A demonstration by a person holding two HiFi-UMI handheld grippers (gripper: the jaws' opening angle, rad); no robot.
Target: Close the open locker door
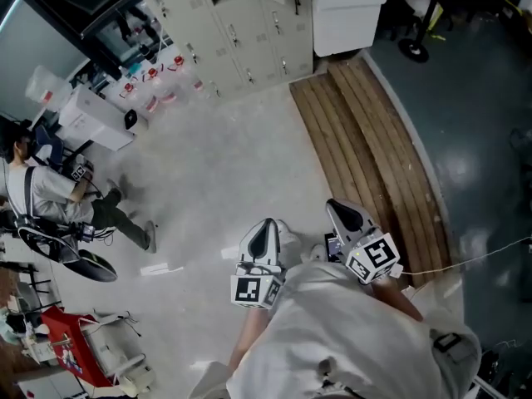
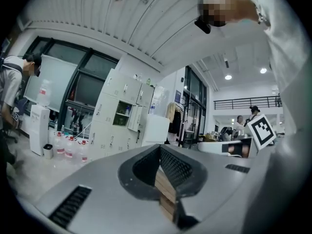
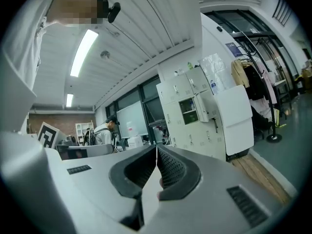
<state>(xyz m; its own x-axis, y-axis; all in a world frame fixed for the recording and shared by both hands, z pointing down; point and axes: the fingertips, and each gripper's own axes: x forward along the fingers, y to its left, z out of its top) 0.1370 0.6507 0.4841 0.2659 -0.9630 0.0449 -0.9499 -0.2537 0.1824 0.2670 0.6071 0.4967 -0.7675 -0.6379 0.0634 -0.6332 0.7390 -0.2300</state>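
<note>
A bank of cream lockers [image 1: 241, 32] stands far ahead at the top of the head view. One upper compartment [image 2: 122, 113] [image 3: 188, 110] is open, and its door [image 3: 201, 106] is swung out to the right. Both grippers are held close to the person's body, well away from the lockers. My left gripper [image 1: 266, 227] [image 2: 160, 148] is shut with nothing in it. My right gripper [image 1: 339, 209] [image 3: 156, 148] is shut too, its tips meeting and empty. Both point towards the lockers.
A curved wooden plank platform [image 1: 366, 148] runs along the right. A tall white cabinet [image 1: 349, 11] stands beside the lockers. Water bottles [image 1: 154, 77] and a white box [image 1: 96, 123] sit at the left. A seated person [image 1: 50, 194] is at the far left.
</note>
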